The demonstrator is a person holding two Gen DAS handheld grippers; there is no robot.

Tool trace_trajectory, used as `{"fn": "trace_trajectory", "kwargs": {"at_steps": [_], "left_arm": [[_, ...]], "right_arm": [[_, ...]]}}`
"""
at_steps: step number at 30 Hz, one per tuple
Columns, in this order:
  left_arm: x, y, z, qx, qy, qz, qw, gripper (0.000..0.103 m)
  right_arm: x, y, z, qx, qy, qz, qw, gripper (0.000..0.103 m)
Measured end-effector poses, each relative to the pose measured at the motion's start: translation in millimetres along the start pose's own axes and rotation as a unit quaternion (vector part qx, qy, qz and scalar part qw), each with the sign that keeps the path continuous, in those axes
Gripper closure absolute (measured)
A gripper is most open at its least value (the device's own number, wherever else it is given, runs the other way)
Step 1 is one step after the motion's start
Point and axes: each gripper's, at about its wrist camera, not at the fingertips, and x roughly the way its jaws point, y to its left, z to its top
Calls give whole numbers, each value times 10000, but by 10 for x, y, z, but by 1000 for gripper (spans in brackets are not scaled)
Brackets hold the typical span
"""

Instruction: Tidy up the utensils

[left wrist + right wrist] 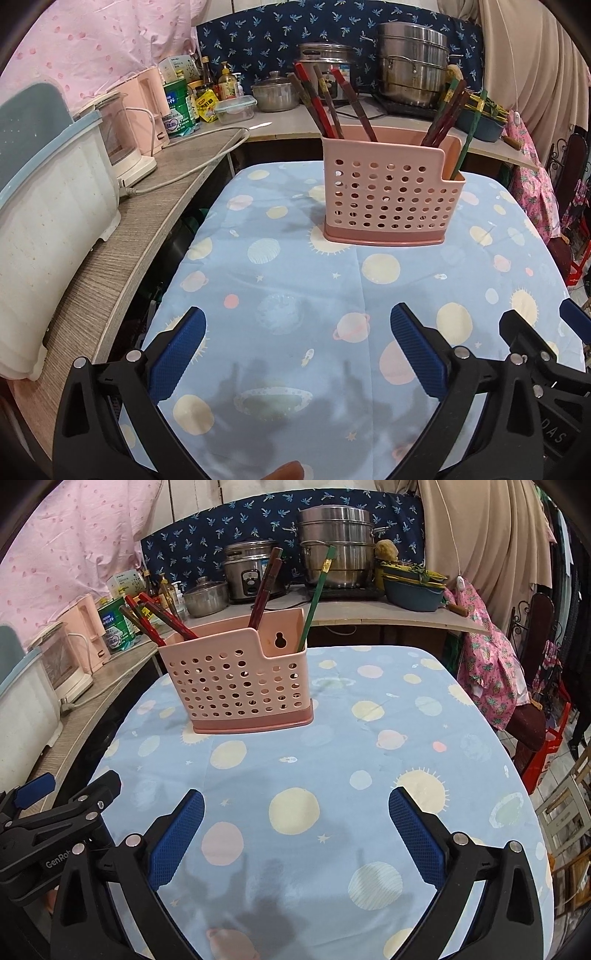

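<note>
Both pairs of blue-padded fingers stand wide and hold nothing: the left gripper (297, 334) and right gripper (295, 814) hover low over the planet-print tablecloth (369, 738), well short of the pink perforated utensil holder (388, 188). Red-brown chopsticks (332, 107) lean in its left compartment, more with a green chopstick (314, 602) in the right. No loose utensils show, so sorting looks essentially finished.
</note>
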Motion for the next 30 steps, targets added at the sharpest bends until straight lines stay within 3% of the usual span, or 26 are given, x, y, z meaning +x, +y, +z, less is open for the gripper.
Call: {"fn": "trace_trajectory", "kwargs": {"at_steps": [30], "left_arm": [[118,-17,123,43,-118,-87,9999,7]], "right_arm": [[88,36,110,-54,-39,-21,10000,6]]}}
